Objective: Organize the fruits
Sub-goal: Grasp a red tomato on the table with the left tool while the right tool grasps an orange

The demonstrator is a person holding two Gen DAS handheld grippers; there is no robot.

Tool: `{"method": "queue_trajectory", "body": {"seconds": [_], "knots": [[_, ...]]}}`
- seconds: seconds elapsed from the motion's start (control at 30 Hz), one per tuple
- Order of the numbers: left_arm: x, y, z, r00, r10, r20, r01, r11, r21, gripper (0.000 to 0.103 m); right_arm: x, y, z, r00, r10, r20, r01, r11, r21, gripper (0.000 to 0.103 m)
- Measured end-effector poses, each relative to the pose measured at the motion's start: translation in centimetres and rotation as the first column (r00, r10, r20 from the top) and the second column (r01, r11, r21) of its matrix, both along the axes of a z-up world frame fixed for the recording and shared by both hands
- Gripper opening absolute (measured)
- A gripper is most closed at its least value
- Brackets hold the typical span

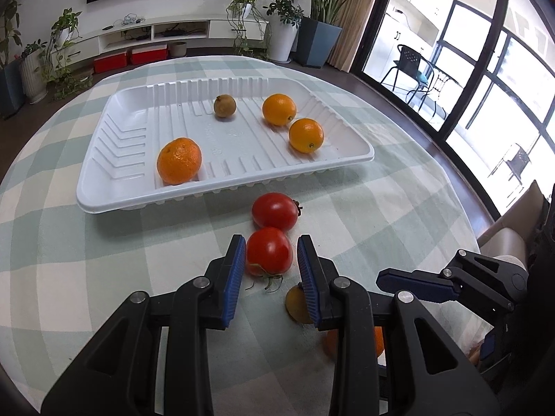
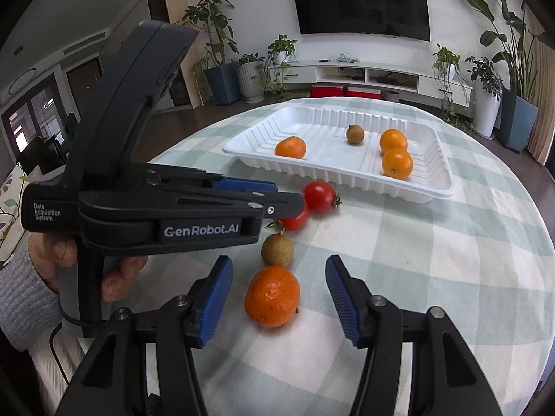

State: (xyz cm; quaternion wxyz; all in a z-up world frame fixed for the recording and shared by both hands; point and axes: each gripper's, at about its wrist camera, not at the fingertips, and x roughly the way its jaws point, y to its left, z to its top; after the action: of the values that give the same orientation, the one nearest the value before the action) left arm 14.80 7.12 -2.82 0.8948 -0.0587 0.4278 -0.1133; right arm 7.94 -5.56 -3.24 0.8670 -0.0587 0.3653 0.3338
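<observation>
My left gripper [image 1: 272,250] is shut on a small red tomato [image 1: 269,254], held low over the checked cloth; its blue pads hug the tomato's sides. A second tomato [image 1: 275,210] lies just beyond, near the white tray [image 1: 208,192]. My right gripper [image 2: 279,262] is open, with a mandarin [image 2: 272,296] on the cloth between its fingers [image 2: 216,291]; both pads stay clear of it. A brown longan [image 2: 277,250] sits just past the mandarin. In the right wrist view the left gripper [image 2: 300,205] comes in from the left, covering part of the held tomato [image 2: 295,222].
The tray holds a mandarin [image 1: 179,160], a longan [image 1: 224,105] and two oranges [image 1: 279,109]. A person's hand [image 2: 118,274] in a grey sleeve grips the left tool. The round table's edge [image 1: 461,208] curves close on the right, with a cushioned chair [image 1: 503,239] beyond.
</observation>
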Motion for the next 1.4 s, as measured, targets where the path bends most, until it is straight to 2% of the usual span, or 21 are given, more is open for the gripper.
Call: {"method": "queue_trajectory", "body": {"seconds": [0.43,0.8,1.27,1.4], "knots": [[0.8,-0.3,-1.3,1.0,-0.003,-0.025,0.003,1.0,0.015,0.03,-0.4,0.2,-0.9,1.0,-0.003,-0.03,0.002,1.0,-0.027,0.059],[1.1,-0.1,-1.6,0.999,0.001,-0.033,-0.001,1.0,-0.001,0.03,0.1,0.4,-1.2,0.999,-0.007,-0.052,0.005,0.999,-0.04,0.058],[1.4,0.4,-2.0,0.999,0.011,-0.042,-0.013,0.999,-0.042,0.03,0.3,0.6,-1.6,0.997,0.006,-0.083,-0.01,0.999,-0.048,0.039],[1.5,0.5,-2.0,0.999,0.009,-0.044,-0.011,0.998,-0.054,0.03,0.4,0.5,-1.8,0.995,0.008,-0.096,-0.011,0.999,-0.034,0.038]]}}
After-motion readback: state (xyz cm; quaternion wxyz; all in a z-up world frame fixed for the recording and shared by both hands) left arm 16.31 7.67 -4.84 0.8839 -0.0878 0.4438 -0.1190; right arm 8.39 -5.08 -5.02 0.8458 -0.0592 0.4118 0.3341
